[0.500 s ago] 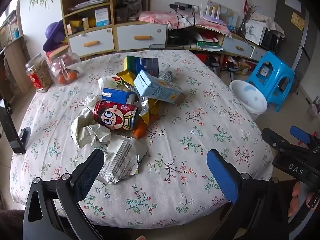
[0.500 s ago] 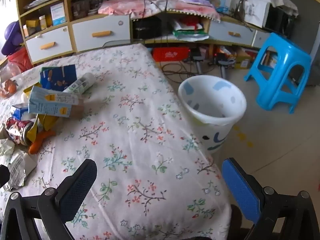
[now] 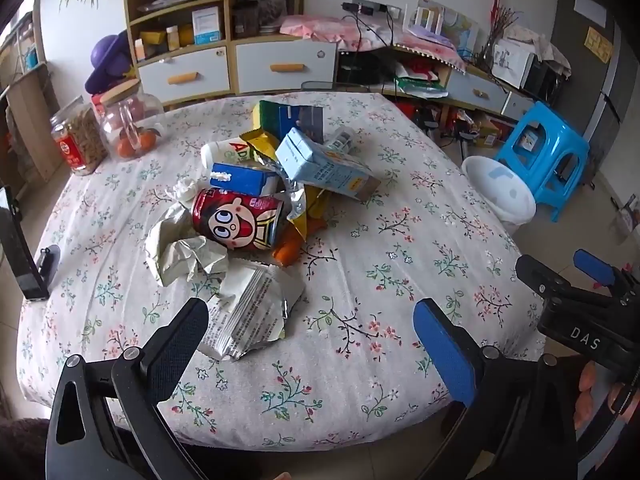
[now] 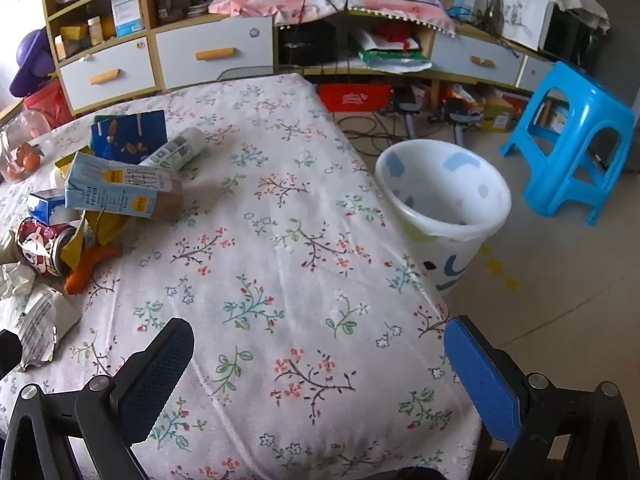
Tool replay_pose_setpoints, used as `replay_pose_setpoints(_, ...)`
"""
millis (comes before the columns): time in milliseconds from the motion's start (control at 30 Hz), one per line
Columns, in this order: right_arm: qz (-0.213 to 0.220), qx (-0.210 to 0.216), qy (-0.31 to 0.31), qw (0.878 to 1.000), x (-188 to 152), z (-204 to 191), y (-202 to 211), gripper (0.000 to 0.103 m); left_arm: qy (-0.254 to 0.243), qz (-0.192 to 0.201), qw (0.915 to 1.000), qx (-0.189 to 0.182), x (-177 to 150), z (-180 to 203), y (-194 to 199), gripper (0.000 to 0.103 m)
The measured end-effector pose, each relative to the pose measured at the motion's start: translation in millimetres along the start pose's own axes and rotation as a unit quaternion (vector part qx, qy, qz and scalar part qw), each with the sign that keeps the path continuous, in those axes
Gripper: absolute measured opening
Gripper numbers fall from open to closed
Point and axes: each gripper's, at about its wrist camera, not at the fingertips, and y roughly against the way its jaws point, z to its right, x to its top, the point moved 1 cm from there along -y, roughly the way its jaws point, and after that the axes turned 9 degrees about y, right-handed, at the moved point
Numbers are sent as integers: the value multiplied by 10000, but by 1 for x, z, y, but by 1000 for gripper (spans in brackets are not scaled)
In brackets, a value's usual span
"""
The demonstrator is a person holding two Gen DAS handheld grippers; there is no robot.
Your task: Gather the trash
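Observation:
A pile of trash lies on the floral tablecloth (image 3: 360, 280): a red cartoon can (image 3: 238, 221), a light blue carton (image 3: 320, 164), a small blue box (image 3: 240, 178), crumpled paper (image 3: 180, 252), a silver wrapper (image 3: 248, 312) and an orange scrap (image 3: 288, 252). My left gripper (image 3: 312, 344) is open and empty, just short of the wrapper. My right gripper (image 4: 320, 364) is open and empty over the table's right part; it also shows in the left wrist view (image 3: 576, 280). The white bin (image 4: 444, 200) stands on the floor right of the table. The carton (image 4: 116, 192) and can (image 4: 40, 244) lie at far left in the right wrist view.
Two glass jars (image 3: 108, 132) stand at the table's far left corner. A black phone stand (image 3: 24, 264) sits at the left edge. A blue stool (image 4: 576, 140) stands beyond the bin. Shelves and drawers (image 3: 240, 64) line the back wall.
My left gripper has moved slightly forward toward the silver wrapper. My right gripper has shifted a little; the bin looks slightly nearer. Both stay open.

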Motion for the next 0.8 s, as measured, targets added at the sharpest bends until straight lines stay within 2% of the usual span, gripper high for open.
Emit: replay_pose_setpoints(800,-44,82,35,10000,0,-6,-2,103,53,56,10000,-37,2,-5,1,103)
